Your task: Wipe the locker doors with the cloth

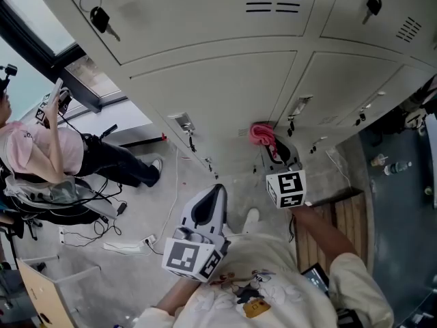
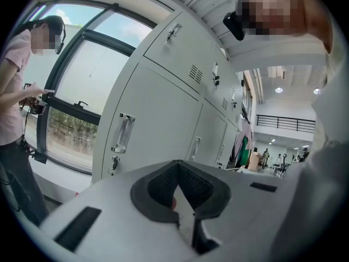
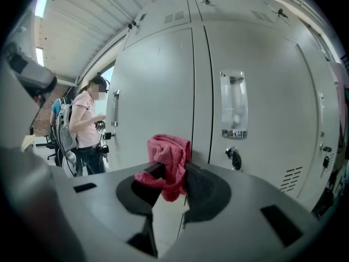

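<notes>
The grey locker doors [image 1: 218,94] fill the upper head view. My right gripper [image 1: 273,154] is up close to a lower door and is shut on a bunched pink cloth [image 1: 262,134]. In the right gripper view the cloth [image 3: 169,160] sticks up between the jaws of that gripper [image 3: 173,172], just in front of the seam between two doors [image 3: 158,91], beside a handle [image 3: 233,105]. My left gripper [image 1: 216,191] hangs low near my body, shut and empty; its own view shows the gripper [image 2: 177,192] aimed along a locker row [image 2: 147,124], well away from it.
A person in a pink shirt [image 1: 34,152] stands at the left by a window [image 1: 41,19]. Cables and a power strip [image 1: 123,241] lie on the floor. Keys [image 1: 100,19] hang from upper locks. A wooden pallet [image 1: 348,217] and bottles [image 1: 396,166] sit at right.
</notes>
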Action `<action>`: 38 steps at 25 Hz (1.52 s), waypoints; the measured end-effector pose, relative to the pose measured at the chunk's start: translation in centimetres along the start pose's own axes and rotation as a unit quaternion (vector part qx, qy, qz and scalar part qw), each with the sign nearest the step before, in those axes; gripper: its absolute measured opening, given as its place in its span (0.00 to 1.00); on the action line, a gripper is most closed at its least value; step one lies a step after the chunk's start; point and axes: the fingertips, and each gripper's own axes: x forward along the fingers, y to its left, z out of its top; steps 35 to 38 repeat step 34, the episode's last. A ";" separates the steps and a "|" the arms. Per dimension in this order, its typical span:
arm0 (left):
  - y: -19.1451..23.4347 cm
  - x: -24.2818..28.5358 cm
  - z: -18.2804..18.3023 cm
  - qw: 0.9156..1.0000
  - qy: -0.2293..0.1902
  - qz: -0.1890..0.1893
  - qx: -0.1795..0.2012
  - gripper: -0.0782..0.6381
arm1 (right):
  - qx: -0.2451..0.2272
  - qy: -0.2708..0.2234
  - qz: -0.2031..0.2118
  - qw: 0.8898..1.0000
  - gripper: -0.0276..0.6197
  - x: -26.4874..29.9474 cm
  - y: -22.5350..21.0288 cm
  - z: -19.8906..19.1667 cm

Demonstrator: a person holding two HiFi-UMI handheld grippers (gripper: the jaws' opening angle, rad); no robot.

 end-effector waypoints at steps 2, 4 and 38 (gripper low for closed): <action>0.2 0.0 0.1 1.000 -0.002 0.003 0.001 0.12 | 0.003 -0.014 0.008 1.000 0.20 -1.2 0.2 1.7; 0.3 -0.1 0.2 1.000 -0.003 0.004 0.003 0.12 | 0.008 -0.027 0.015 0.999 0.20 -2.7 0.5 3.3; 1.5 -0.7 1.8 0.999 -0.023 0.024 0.037 0.12 | 0.021 -0.054 0.079 0.995 0.20 -9.2 5.4 8.5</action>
